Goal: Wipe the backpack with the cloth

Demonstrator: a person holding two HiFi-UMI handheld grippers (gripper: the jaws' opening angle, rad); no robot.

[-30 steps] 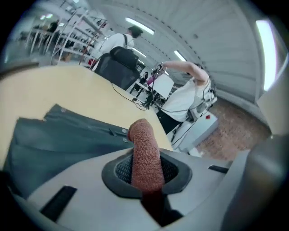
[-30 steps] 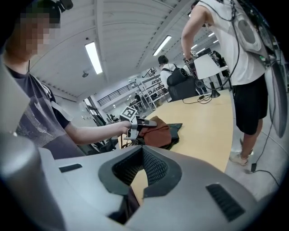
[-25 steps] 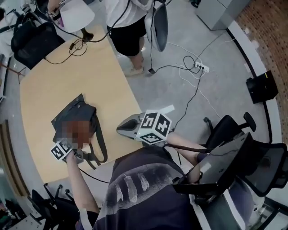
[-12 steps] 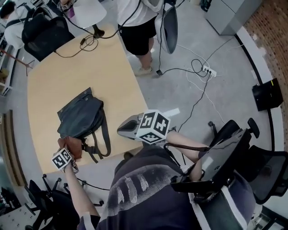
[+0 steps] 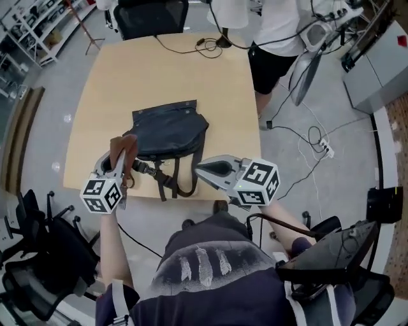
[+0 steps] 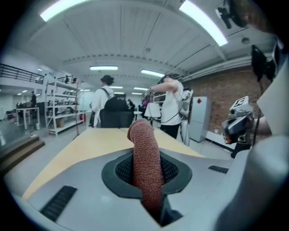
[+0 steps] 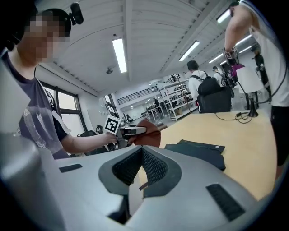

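At the near table edge, the left gripper (image 5: 119, 160) is seen clenched on the cloth (image 5: 123, 148). The rust-brown, ribbed cloth is pinched between the jaws and stands up out of them as a folded roll. It is held by the backpack's (image 5: 169, 130) near left corner; whether the two touch cannot be made out.

The right gripper (image 5: 204, 168) is held over the same near edge, just to the right of the backpack's straps (image 5: 171, 179). Its jaws are pressed together at the tips and nothing is caught between them. The two grippers are kept apart, with the straps between them.

The backpack, dark and flat, is laid in the middle of the light wooden table (image 5: 159, 73), flap away from the person. Its straps are trailed toward the near edge.

Farther off, a black cable (image 5: 191, 47) is looped on the table's far part. A dark chair (image 5: 153, 14) is pushed against the far edge. A bystander (image 5: 280, 28) in a white top and black shorts is seen at the far right corner, with cables spread on the grey floor (image 5: 331, 114) beside.
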